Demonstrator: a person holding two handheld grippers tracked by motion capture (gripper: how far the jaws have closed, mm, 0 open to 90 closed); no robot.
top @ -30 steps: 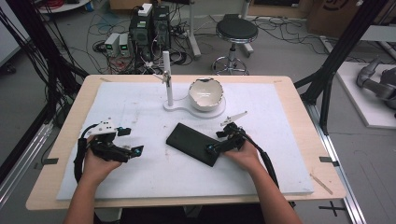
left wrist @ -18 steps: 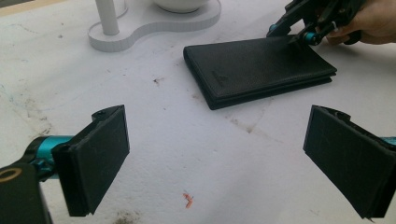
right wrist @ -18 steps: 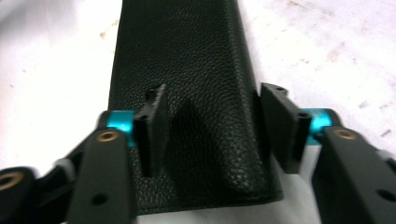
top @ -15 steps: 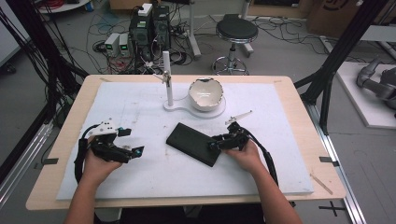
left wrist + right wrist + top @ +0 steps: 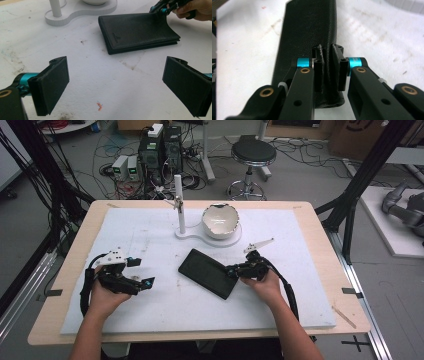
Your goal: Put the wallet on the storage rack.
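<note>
A flat black wallet of grained leather (image 5: 209, 272), rectangular and folded shut, lies on the white foam mat (image 5: 150, 240) in front of the white stand base with its post and cracked white bowl (image 5: 220, 220). The right gripper (image 5: 235, 269) has just closed its padded black jaws and now pinches the wallet's near right edge, the leather squeezed between the pads (image 5: 319, 67). The left gripper (image 5: 115, 87) rests well apart to the left, jaws spread wide and holding nothing, the wallet ahead of them

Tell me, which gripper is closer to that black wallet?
Right. The right gripper is clamped on the black wallet's near edge; the left gripper sits open, well apart on the mat.
</note>
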